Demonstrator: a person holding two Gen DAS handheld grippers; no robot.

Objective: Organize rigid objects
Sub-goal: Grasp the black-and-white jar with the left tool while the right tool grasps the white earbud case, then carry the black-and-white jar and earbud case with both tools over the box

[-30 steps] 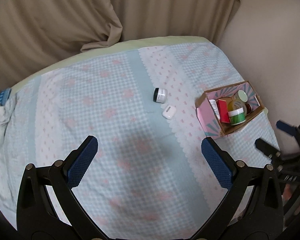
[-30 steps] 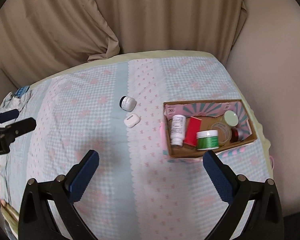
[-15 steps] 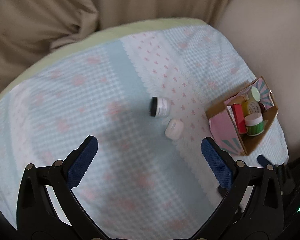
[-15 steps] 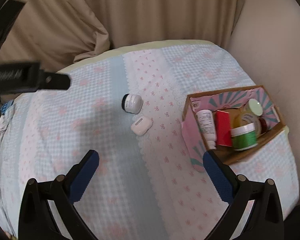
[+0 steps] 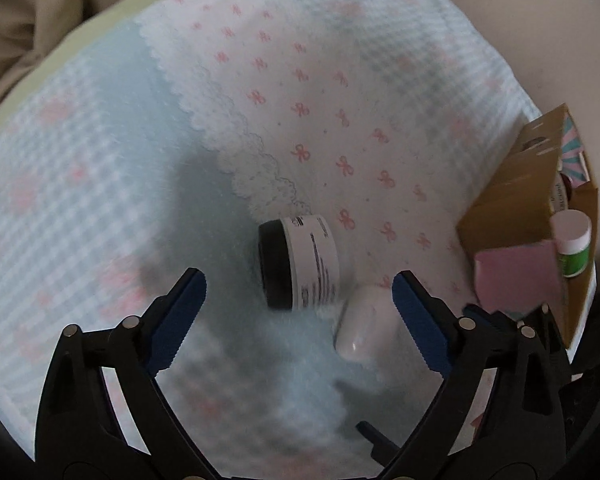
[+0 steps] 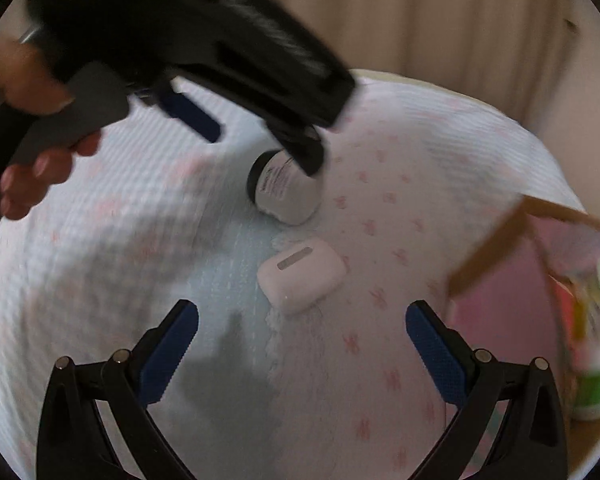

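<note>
Both grippers have come down close over the patterned cloth (image 5: 284, 80) since the earlier frames, where the two loose items looked small and far off; now they fill the middle of each view. The left gripper (image 5: 299, 292) hangs over the black-lidded white jar (image 5: 300, 264), which lies on its side on the cloth; its jaws have just been closing from their widest but stand released, the jar between them with clear gaps to both blue pads. In the right wrist view one black finger (image 6: 300, 148) of that gripper overlaps the jar's far side; whether it touches cannot be told. The white earbud case (image 6: 302, 276) lies just beside the jar, nearer the right gripper (image 6: 302, 336), whose jaws are spread wide and grasp nothing; the case sits just ahead of their tips. The cardboard box (image 5: 516, 188), holding a green jar (image 5: 574, 244) and other items, has shifted to the right edge of both views; a hand (image 6: 32, 128) grips the left tool's handle.
</note>
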